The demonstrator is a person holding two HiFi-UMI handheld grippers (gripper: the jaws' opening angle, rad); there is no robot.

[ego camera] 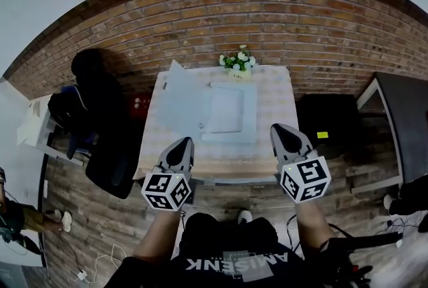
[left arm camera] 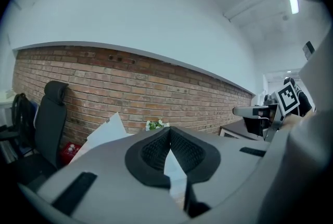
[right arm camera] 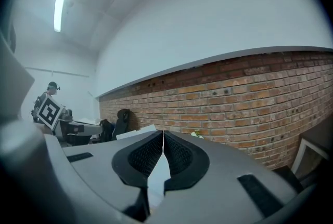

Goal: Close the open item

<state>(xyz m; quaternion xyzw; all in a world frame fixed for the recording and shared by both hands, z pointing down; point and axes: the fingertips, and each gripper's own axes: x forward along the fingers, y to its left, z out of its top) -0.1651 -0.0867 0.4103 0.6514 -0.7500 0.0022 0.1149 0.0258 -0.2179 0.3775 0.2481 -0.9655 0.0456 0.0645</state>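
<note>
Box (ego camera: 227, 111) sits open on the counter (ego camera: 281, 99), ahead of and between the left claw (ego camera: 184, 145) and right claw (ego camera: 279, 131), lid (ego camera: 179, 101) flipped out on the left claw's side. Both claws are pressed together, pinching nothing.

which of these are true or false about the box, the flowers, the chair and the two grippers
1. The white box on the table lies open, its lid flung to the left. True.
2. The left gripper grips the box's lid. False: its jaws are together on nothing, at the table's near edge.
3. The flowers stand at the table's far edge. True.
4. The right gripper has its jaws wide apart. False: they are together and empty.
5. The black chair stands to the table's right. False: it is to the left in the head view.
</note>
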